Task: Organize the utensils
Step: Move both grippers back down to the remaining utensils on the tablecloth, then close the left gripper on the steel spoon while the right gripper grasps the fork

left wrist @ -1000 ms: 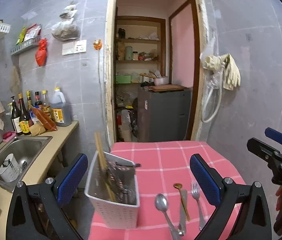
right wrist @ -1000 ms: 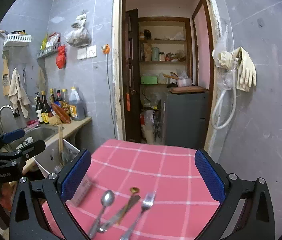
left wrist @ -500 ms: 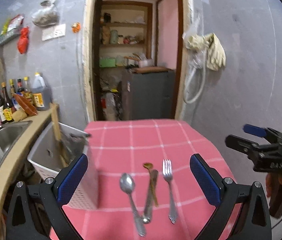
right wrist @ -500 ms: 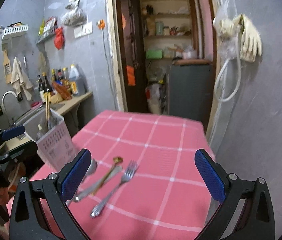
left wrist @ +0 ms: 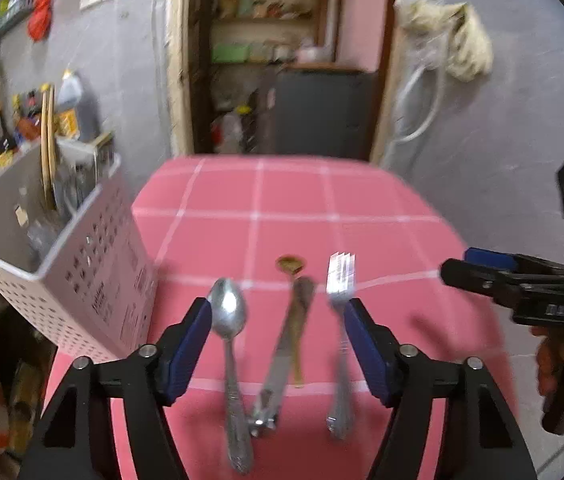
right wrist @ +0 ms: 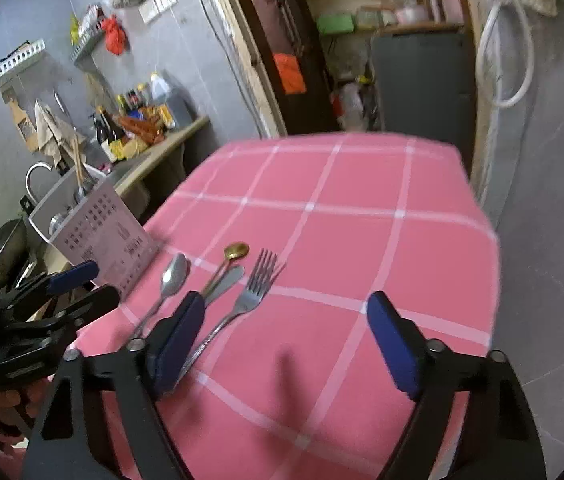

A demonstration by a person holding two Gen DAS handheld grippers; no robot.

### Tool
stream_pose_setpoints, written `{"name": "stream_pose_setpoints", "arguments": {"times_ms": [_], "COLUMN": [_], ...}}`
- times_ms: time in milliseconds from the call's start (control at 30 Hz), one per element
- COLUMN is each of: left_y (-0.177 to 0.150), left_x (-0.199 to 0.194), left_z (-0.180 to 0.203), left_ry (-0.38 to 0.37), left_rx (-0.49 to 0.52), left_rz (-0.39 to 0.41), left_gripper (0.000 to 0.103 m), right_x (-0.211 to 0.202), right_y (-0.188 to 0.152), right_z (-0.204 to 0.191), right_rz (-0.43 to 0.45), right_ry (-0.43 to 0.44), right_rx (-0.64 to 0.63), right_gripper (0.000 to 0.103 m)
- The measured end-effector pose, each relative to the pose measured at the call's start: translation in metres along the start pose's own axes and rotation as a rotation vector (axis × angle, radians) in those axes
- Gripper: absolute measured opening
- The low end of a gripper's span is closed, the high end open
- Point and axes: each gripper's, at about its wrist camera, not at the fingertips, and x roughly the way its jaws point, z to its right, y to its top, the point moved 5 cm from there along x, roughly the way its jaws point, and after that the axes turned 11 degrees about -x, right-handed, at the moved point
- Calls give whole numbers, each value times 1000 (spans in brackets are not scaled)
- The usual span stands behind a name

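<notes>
Working over the desk [left wrist: 294,196], pink-checked cloth bare at the far half; sitting at its left edge, the white perforated caddy [left wrist: 93,280], already holding chopsticks and some metal pieces; lying in a row just right of it on the near half, the silver spoon [left wrist: 227,316], the butter knife [left wrist: 290,336] with the small gold spoon [left wrist: 290,265] overlapping it, and the fork [left wrist: 340,280] at the right.

Hovering above the row with nothing held, jaws spread wide, the left hand-held gripper [left wrist: 277,344]; hanging to the right of the fork, also wide open and empty, the right hand-held gripper [right wrist: 286,340].

Judging the step as picking one piece for the caddy: best narrowing onto a single handle, likely the silver spoon nearest the caddy; coming down square across the thin stem; avoiding the crossed knife and gold spoon until separated; lifting clear before swinging left.

Blurring much of the left view through motion; hiding the near handle ends behind the fingers; leaving the caddy's inner contents and any dividers hard to make out; cutting off the near desk edge.
</notes>
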Motion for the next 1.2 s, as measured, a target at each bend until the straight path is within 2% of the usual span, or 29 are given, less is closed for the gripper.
{"name": "stream_pose_setpoints", "arguments": {"times_ms": [133,400,533,733,833,1000,1100,1200], "left_y": [-2,3,5,3,4,1,-1,-2], "left_x": [30,72,86,102,106,107,106,105], "left_z": [-14,-32,-37,-46,-49,-47,-41,-33], "left_ry": [76,134,129,54,31,-1,-21,-37], "left_rx": [-57,-165,-194,-254,-275,-300,-294,-275], "left_rz": [-43,-100,-128,-180,-188,-228,-251,-269], "left_gripper": [61,61,58,55,48,20,14,12], "right_x": [35,80,94,115,121,125,124,121], "right_y": [-1,4,10,15,17,16,14,11], "right_z": [1,-5,-8,-14,-15,-16,-18,-17], "right_rz": [-49,-95,-110,-142,-147,-146,-148,-148], "right_ry": [62,133,163,228,258,272,274,269], "right_rx": [5,0,-6,-20,-10,8,16,15], "right_gripper": [55,34,30,24,18,15,11,9]}}
